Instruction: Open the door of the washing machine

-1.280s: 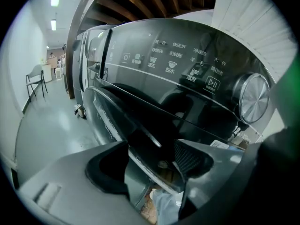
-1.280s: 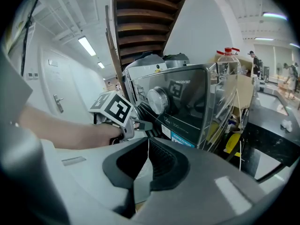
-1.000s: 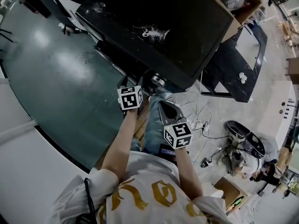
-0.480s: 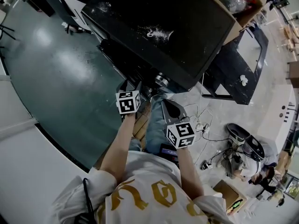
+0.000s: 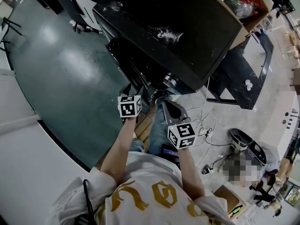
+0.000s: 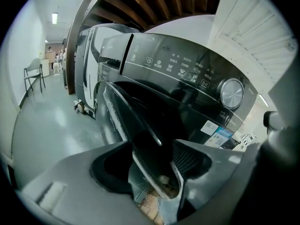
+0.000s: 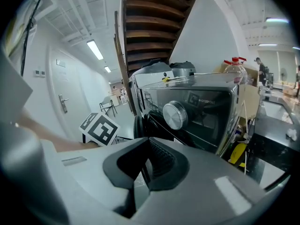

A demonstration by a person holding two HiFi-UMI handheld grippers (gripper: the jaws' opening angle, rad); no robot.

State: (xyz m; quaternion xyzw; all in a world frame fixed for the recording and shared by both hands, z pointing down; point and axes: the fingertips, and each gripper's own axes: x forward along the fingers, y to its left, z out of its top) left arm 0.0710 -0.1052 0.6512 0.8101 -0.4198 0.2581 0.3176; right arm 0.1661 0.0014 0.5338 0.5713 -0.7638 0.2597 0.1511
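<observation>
Left gripper (image 6: 154, 161), clamped on door (image 6: 123, 108) rim, drew back toward us; door now ajar, opening under way; right gripper (image 7: 146, 165) closed, idle

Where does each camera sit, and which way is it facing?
Head view: on the head, steeply down on the washing machine; arms, left claw, right claw show.
Left gripper view: on the left claw, facing the door edge in its jaws.
Right gripper view: on the right claw, facing the dial; jaws shut.
Gripper views share the dial.
</observation>
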